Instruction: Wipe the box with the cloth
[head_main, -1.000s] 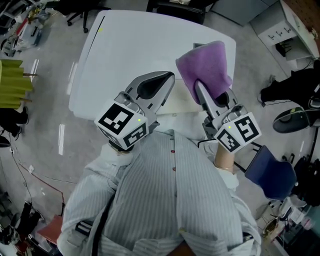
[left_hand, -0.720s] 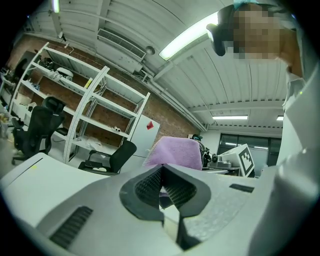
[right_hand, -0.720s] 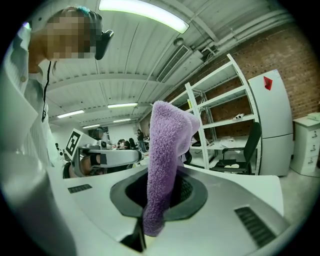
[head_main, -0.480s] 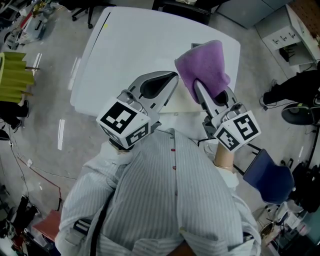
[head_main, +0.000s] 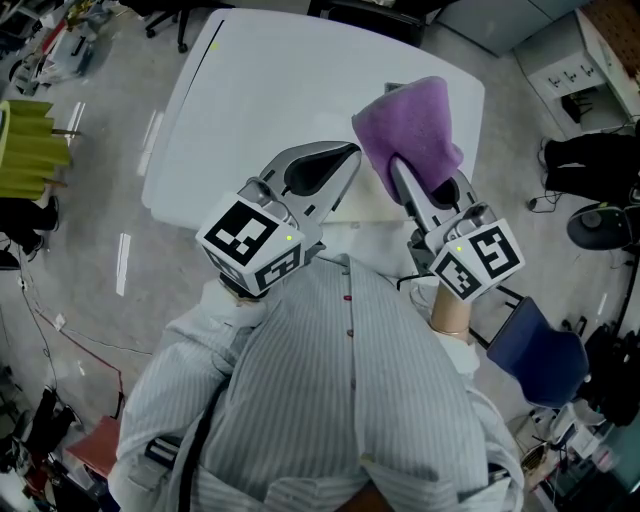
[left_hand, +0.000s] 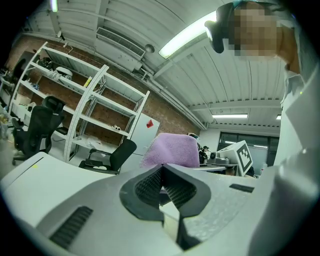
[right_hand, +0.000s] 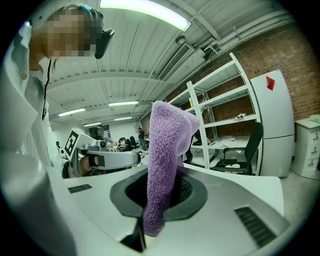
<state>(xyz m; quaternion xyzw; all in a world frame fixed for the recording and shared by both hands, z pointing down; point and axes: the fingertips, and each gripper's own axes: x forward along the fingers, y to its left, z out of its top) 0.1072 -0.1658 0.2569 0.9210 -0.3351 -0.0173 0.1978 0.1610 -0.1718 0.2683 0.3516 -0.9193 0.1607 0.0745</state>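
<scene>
Soft, light and floppy, the fluffy purple terry cloth needs only the edge pinch the right gripper gives it, raised over the white tabletop, while the left gripper is closed and empty.

Fuzzy matt purple cloth; smooth matt grey plastic left tool

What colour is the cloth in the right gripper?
Purple. The cloth shows best in the right gripper view, held between the jaws.
</scene>
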